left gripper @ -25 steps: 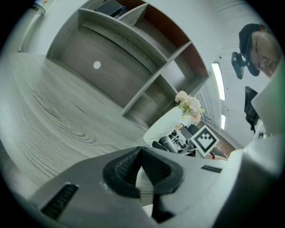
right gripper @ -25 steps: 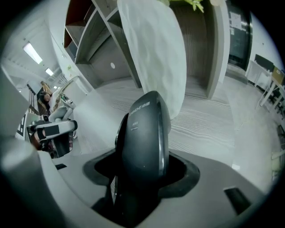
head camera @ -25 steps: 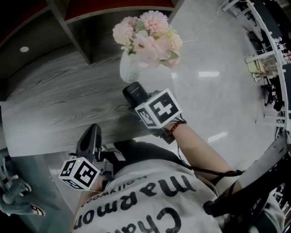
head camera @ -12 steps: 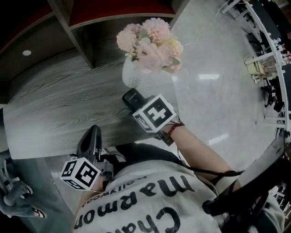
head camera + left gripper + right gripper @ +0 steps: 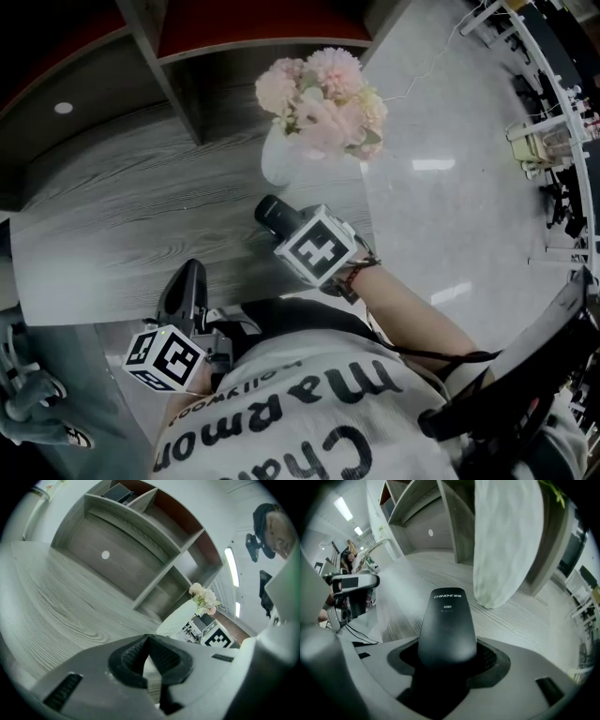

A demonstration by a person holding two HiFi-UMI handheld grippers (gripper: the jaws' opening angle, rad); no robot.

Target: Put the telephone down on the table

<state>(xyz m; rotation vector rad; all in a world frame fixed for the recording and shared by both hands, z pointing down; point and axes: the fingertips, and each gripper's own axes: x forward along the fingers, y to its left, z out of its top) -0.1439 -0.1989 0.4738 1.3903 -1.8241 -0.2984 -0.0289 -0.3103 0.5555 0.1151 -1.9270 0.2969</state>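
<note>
My right claw is clamped on the telephone, a black handset. The jaws press its two sides and the rounded end sticks out past them. White print on that end reads CHINO-E and A061 in the right gripper view. The claw tips steeply down. In the head view the telephone sits over the near part of the grey wood-grain tabletop, close to the edge. I can't tell if its end touches the wood.

A white vase stands on the tabletop at 12 o'clock from the telephone, just beside it but apart. Pink flowers fill the top of the vase.

My left claw is at 7 o'clock from the right one, low at the tabletop's near edge. Its jaw tips are together with nothing between them, and in the left gripper view only wood grain shows through the slit behind the tips. Its marker cube sits close against my shirt.

A shelf unit with open compartments stands at the back of the tabletop, 11 o'clock from the vase. A glossy pale floor lies at 3 o'clock.
</note>
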